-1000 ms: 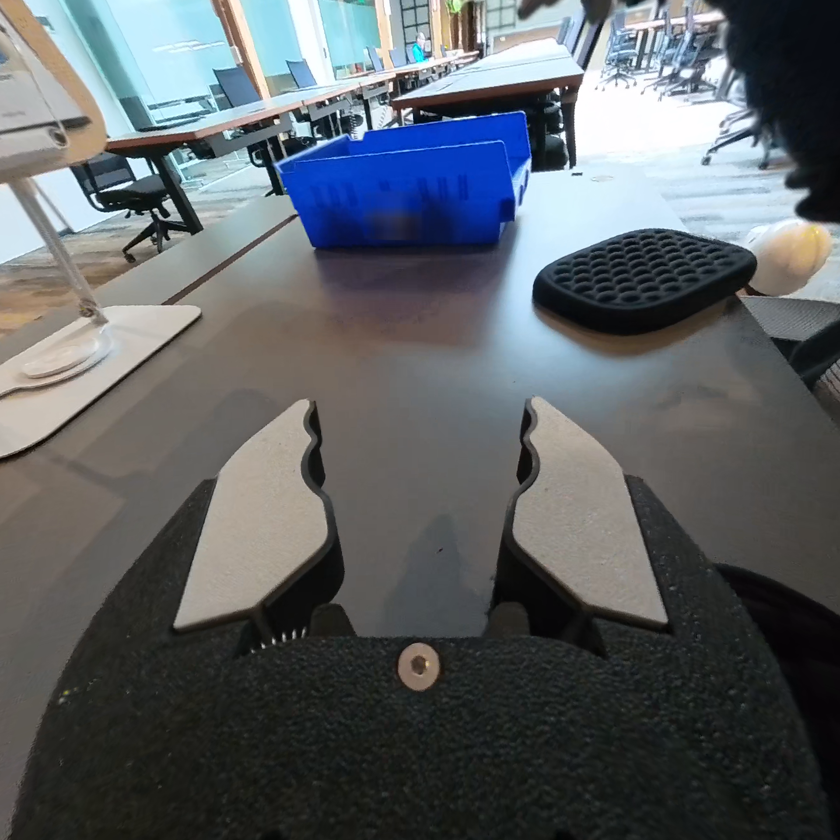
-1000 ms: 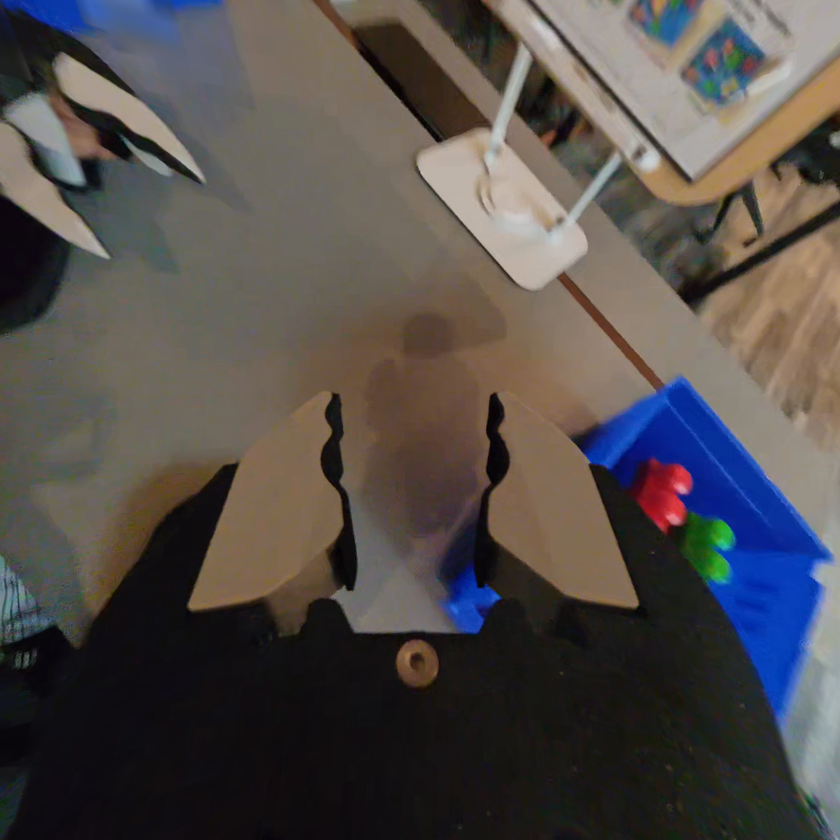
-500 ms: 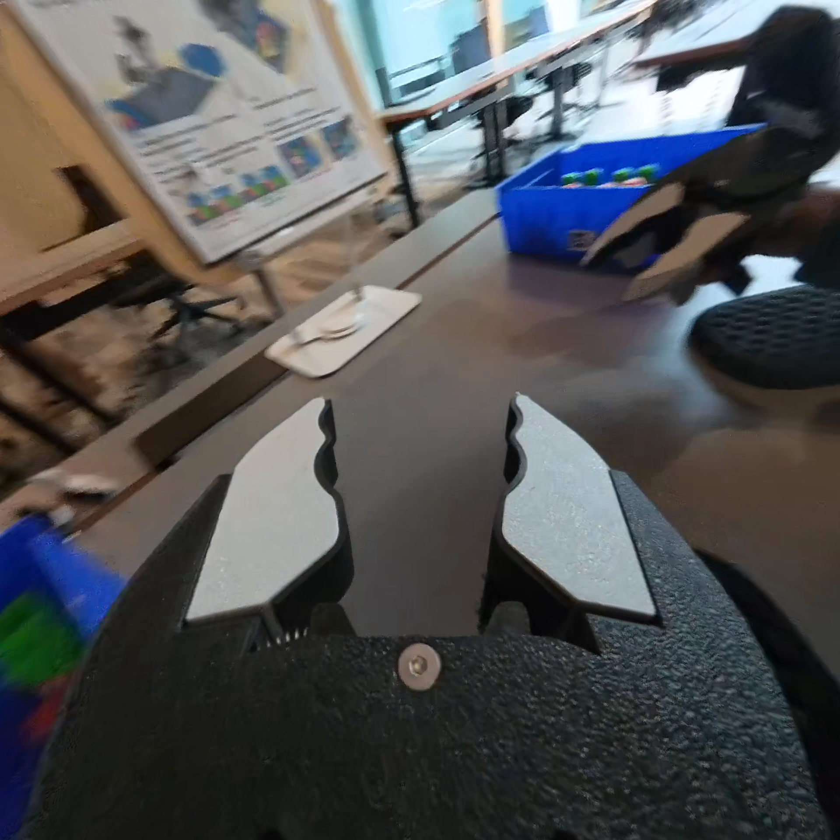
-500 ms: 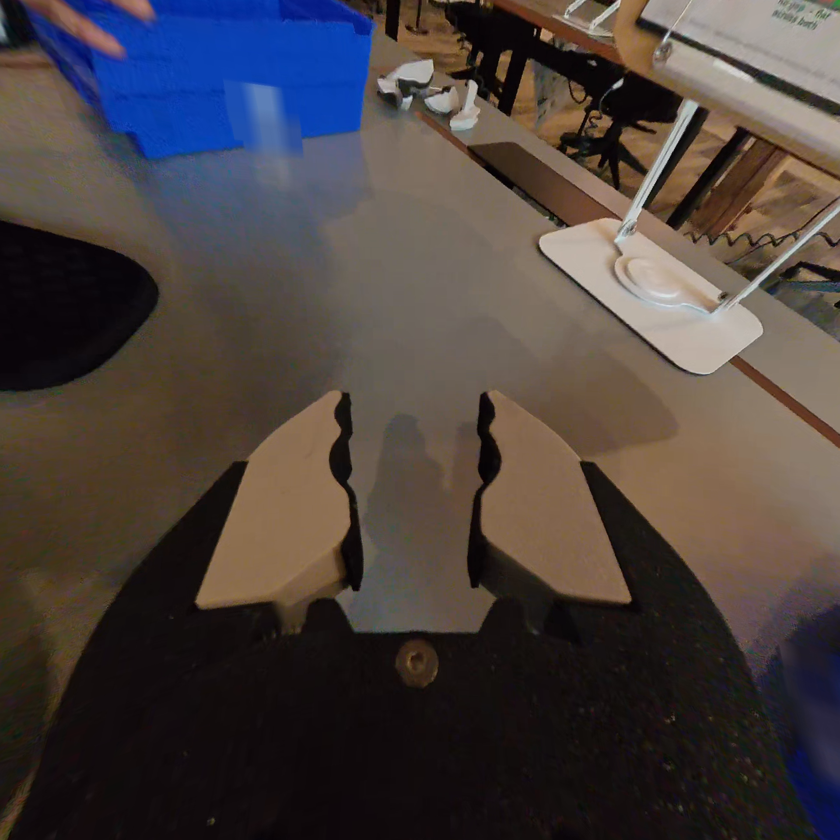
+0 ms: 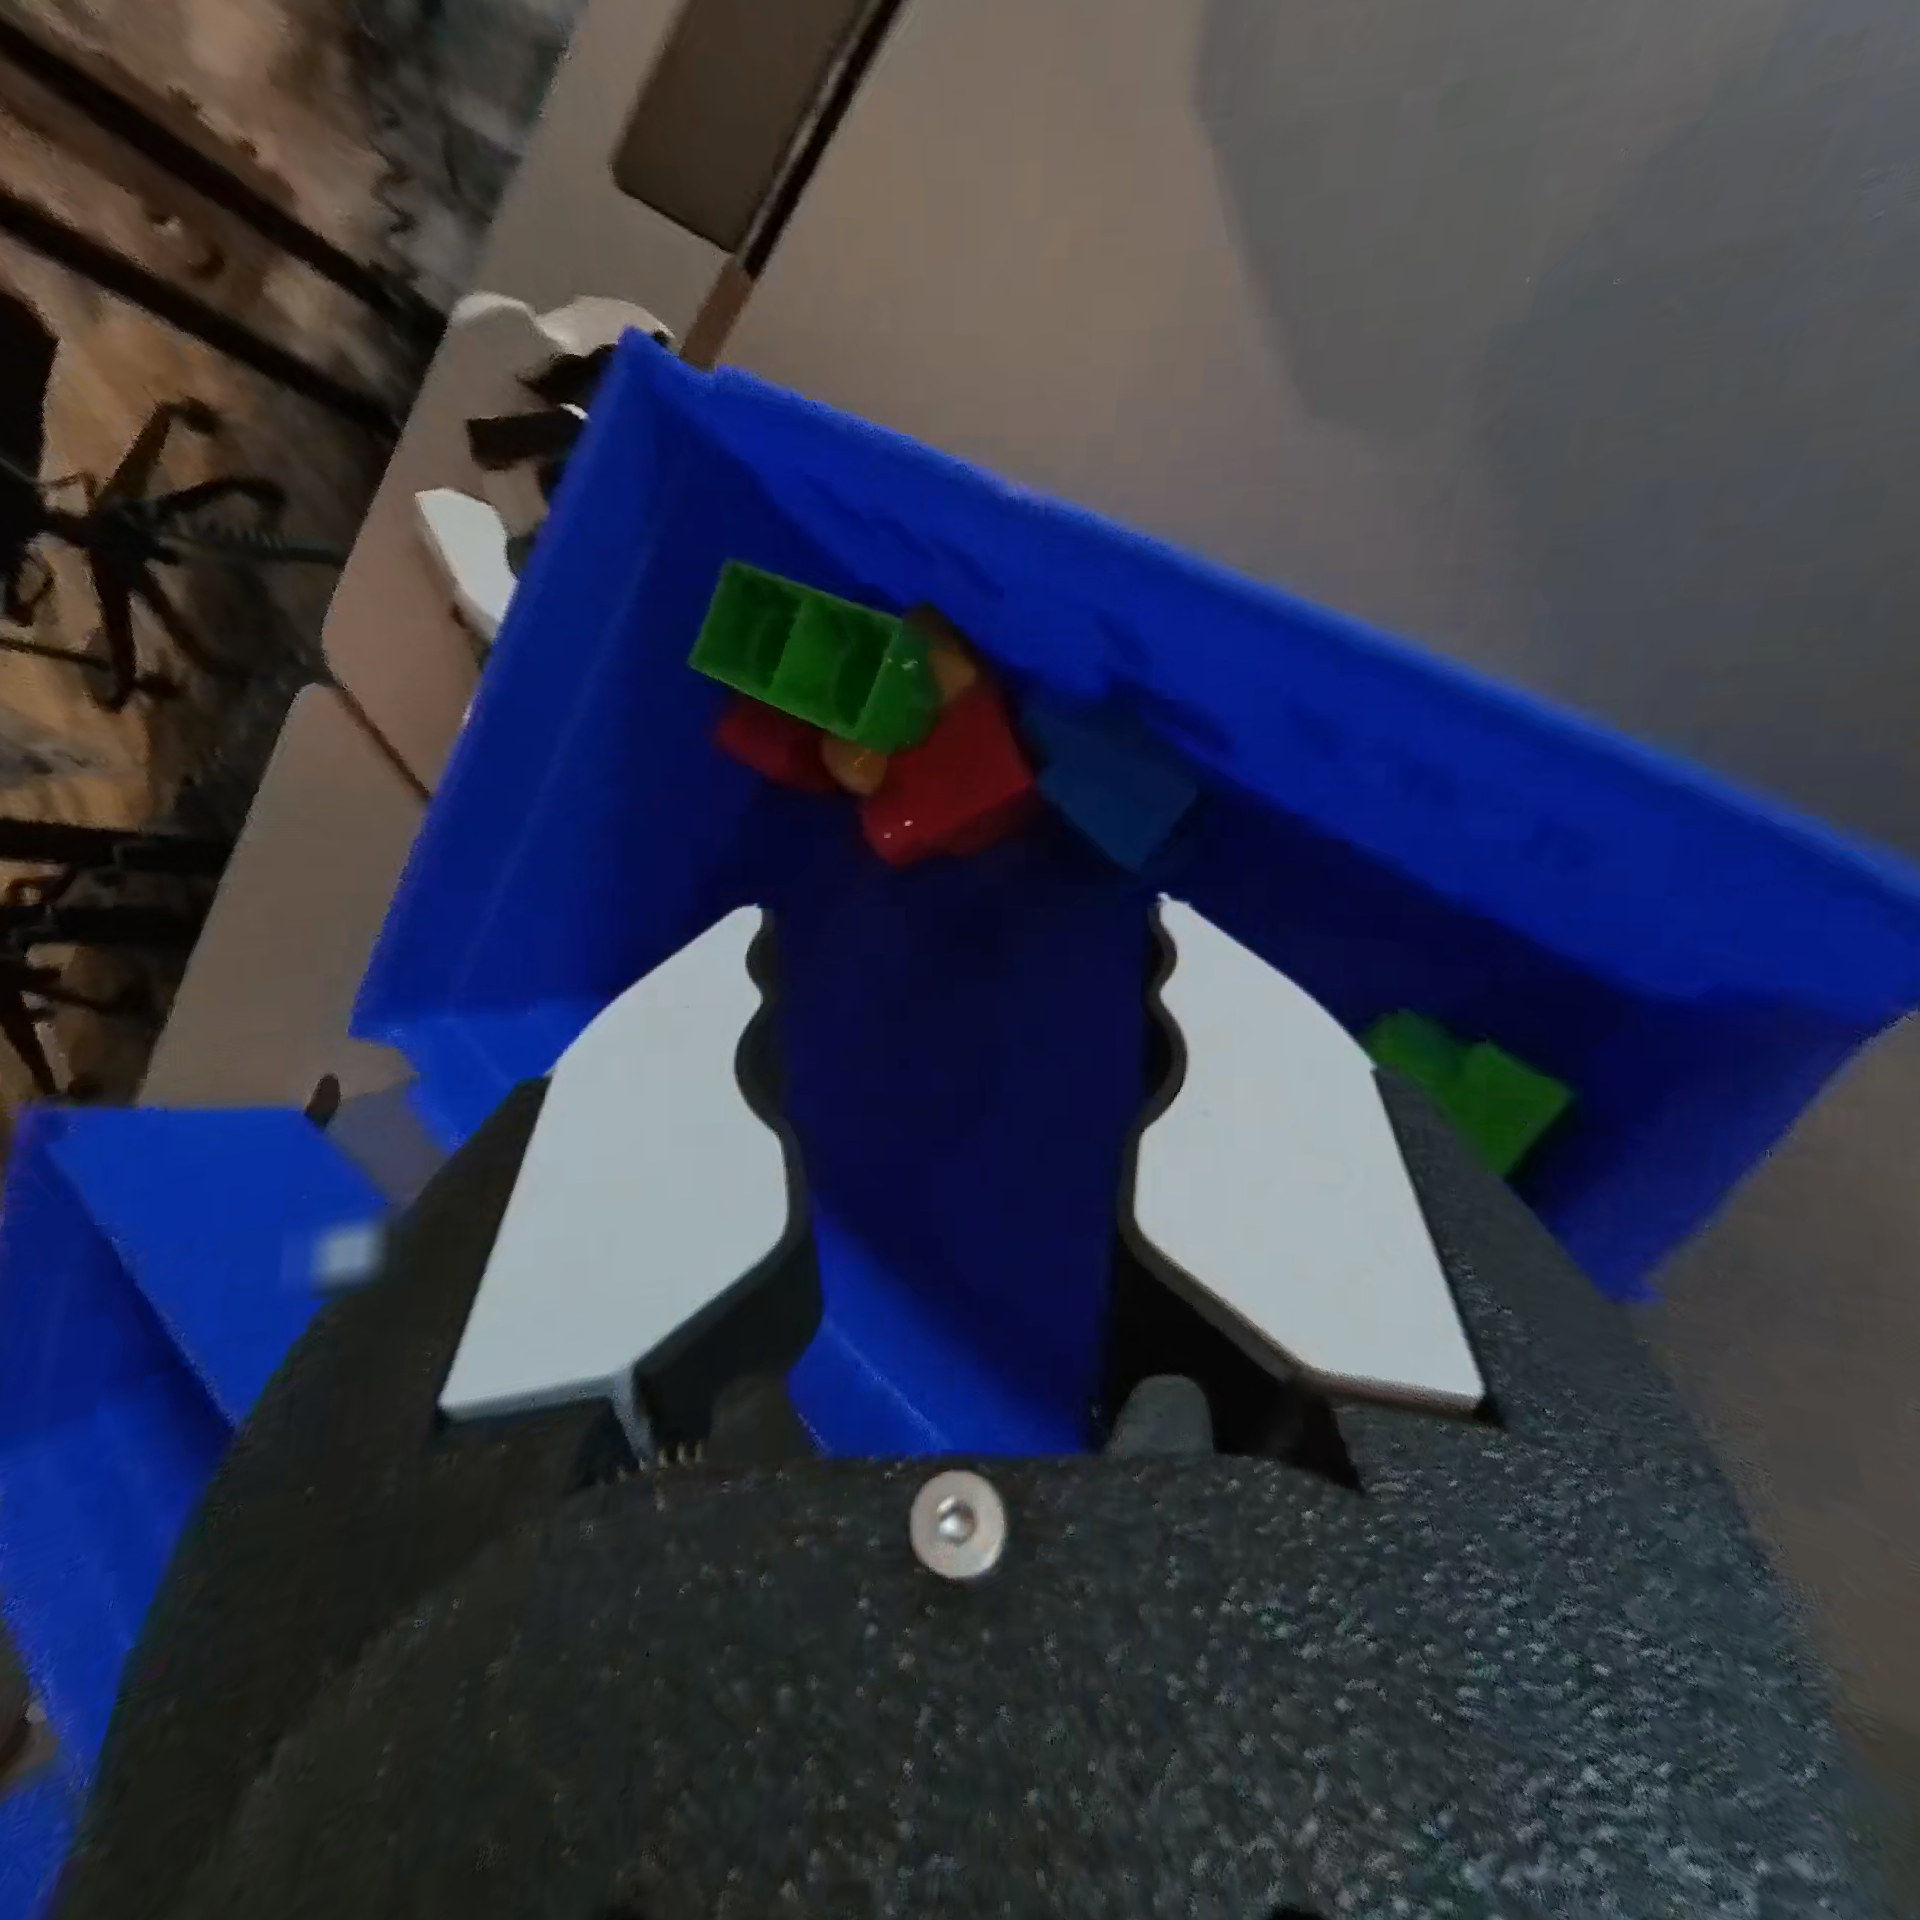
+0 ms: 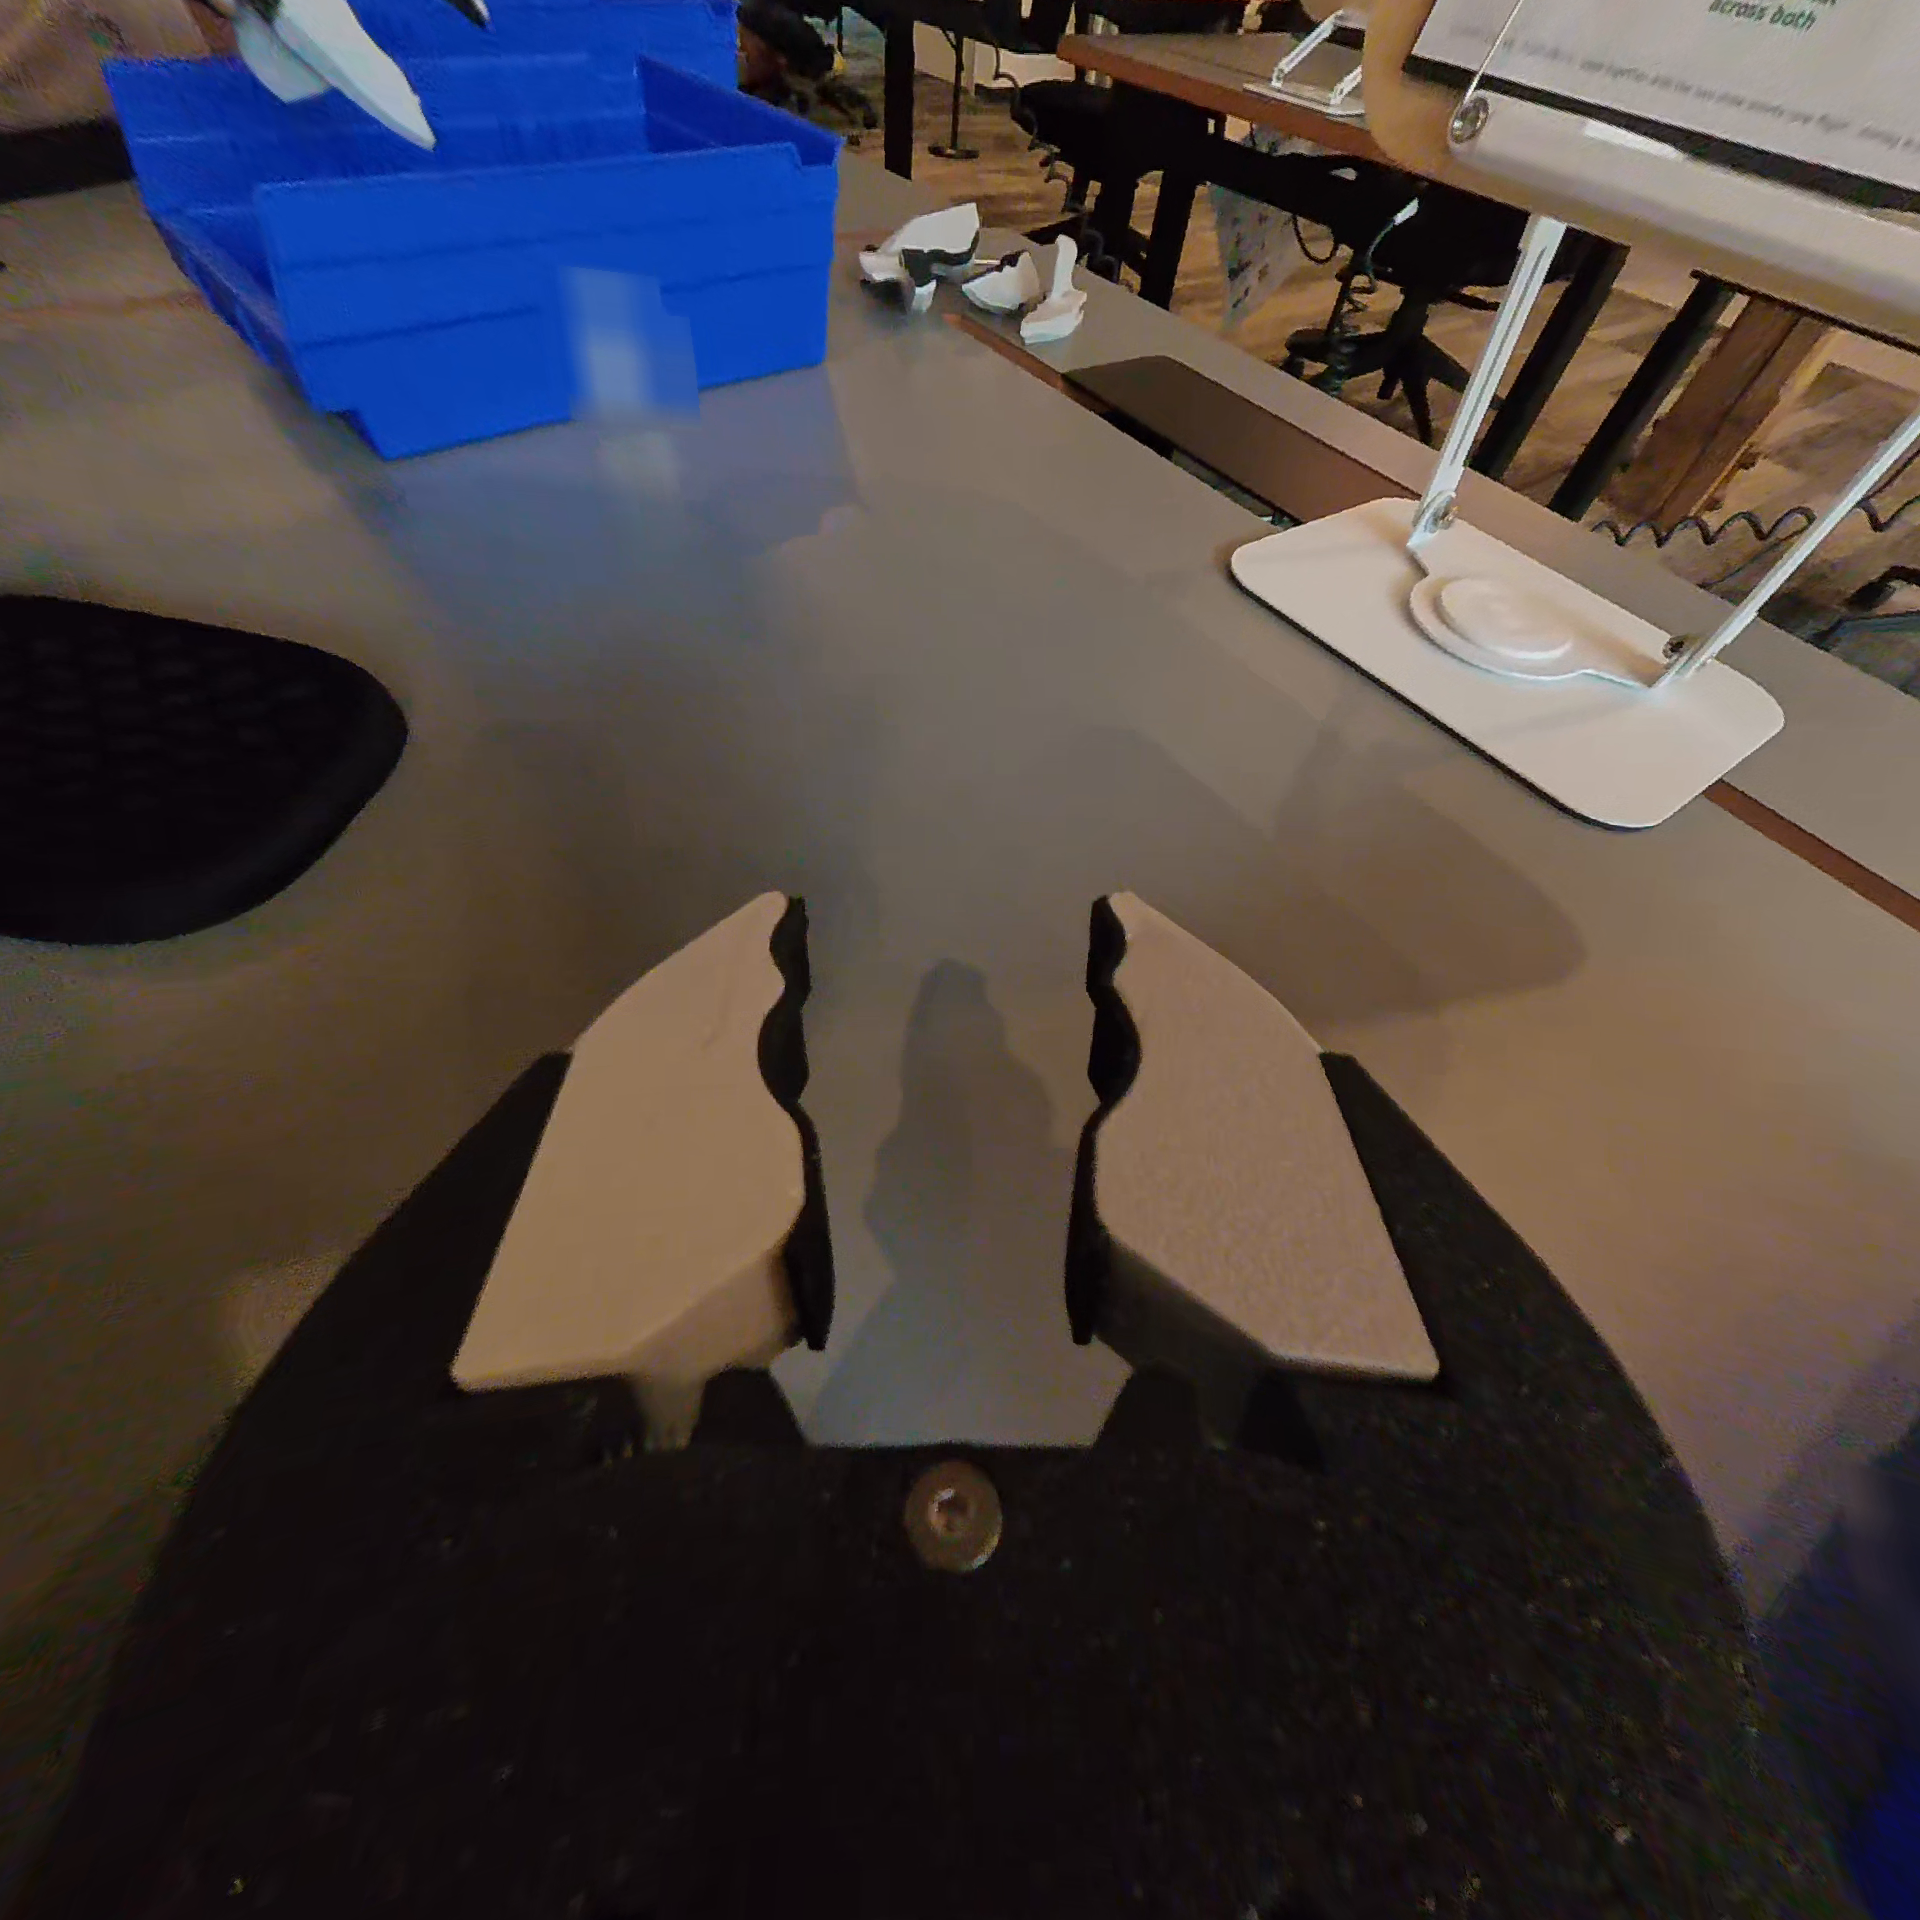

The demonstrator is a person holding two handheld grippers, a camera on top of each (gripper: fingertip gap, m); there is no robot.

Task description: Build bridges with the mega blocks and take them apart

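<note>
My left gripper (image 5: 956, 925) is open and empty, pointing down into a blue bin (image 5: 1351, 727). In the bin lie a green block (image 5: 821, 665), a red block (image 5: 956, 790), a blue block (image 5: 1117, 795) and a second green block (image 5: 1475, 1091) by the right finger. My right gripper (image 6: 945, 914) is open and empty, low over the bare grey table (image 6: 935, 675). Far off in the right wrist view, the left gripper's fingertips (image 6: 343, 73) hang over the blue bins (image 6: 540, 270).
A second blue bin (image 5: 156, 1247) sits beside the first. A black honeycomb mat (image 6: 156, 769) lies at the left. A white stand base (image 6: 1507, 665) holding a board is at the right. Broken white pieces (image 6: 977, 260) lie near the table's far edge. Some 50 cm of space lies between my two pairs of fingers. The right gripper is farther from the blue block (image 5: 1117, 795), some 45 cm, than the left, some 8 cm.
My left gripper has swung left and tipped down, from facing across the table to hovering over the bin of blocks. My right gripper has barely moved and stays open.
</note>
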